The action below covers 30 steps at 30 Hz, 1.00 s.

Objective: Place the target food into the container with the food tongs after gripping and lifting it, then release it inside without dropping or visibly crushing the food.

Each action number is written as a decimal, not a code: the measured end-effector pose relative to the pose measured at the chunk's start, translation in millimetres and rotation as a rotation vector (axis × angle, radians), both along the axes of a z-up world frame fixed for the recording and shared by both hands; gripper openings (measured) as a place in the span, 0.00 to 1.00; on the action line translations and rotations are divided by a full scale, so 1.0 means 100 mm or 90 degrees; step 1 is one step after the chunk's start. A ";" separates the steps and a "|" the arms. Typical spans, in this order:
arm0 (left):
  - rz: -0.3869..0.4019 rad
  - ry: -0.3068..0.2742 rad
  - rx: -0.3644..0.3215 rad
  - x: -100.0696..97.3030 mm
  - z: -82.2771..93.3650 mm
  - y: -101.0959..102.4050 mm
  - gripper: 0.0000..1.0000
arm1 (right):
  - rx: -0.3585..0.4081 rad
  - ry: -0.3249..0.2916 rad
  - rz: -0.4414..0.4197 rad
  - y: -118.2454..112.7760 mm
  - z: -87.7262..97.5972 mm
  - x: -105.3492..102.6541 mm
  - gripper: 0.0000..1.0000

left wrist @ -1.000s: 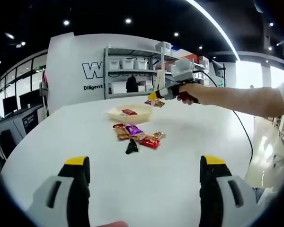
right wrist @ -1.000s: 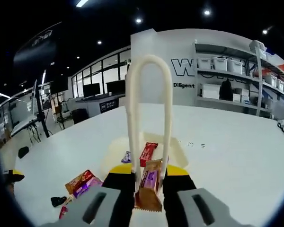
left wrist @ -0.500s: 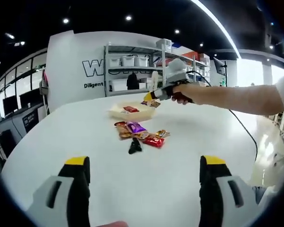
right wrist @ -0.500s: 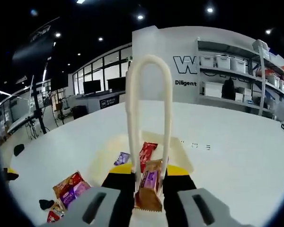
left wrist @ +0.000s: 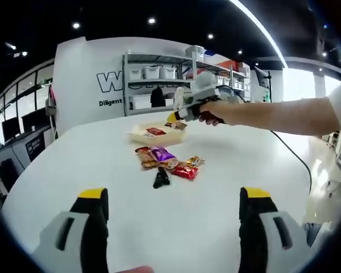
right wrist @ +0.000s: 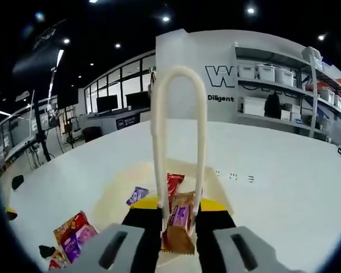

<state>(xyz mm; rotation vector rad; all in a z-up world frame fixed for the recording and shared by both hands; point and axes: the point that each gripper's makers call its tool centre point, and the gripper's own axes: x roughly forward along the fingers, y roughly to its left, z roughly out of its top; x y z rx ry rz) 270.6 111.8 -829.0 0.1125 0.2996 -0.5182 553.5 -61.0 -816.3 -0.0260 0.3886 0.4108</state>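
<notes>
A shallow cream tray (left wrist: 153, 136) stands on the white table with a red bar (left wrist: 155, 131) in it. In the right gripper view the tray (right wrist: 116, 185) lies just below, holding the red bar (right wrist: 174, 183) and a purple packet (right wrist: 137, 195). My right gripper (right wrist: 179, 207) is shut on cream food tongs (right wrist: 159, 142), and the tongs pinch a brown and purple snack packet (right wrist: 179, 224). From the left gripper view, the right gripper (left wrist: 187, 111) hangs over the tray's right end in a person's hand. My left gripper (left wrist: 173, 227) stands open near the table's front, holding nothing.
Several loose snack packets (left wrist: 167, 161) lie in a pile in front of the tray, with a small black object (left wrist: 160, 179) beside them. The same pile (right wrist: 71, 234) appears at the lower left of the right gripper view. Shelving (left wrist: 159, 85) lines the far wall.
The right gripper, with tongs and snack, has moved left to hang over the tray. In its own view the tray has drawn closer underneath. The left gripper has stayed put.
</notes>
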 end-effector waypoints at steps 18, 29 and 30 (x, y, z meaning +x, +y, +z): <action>0.007 0.010 0.012 0.07 -0.08 0.09 0.94 | -0.001 0.010 -0.014 0.01 -0.17 0.23 0.16; 0.016 0.015 0.011 0.11 -0.11 0.16 0.94 | -0.005 0.010 -0.017 0.05 -0.23 0.36 0.16; 0.017 0.015 0.013 0.12 -0.11 0.17 0.94 | -0.005 0.009 -0.015 0.05 -0.23 0.37 0.17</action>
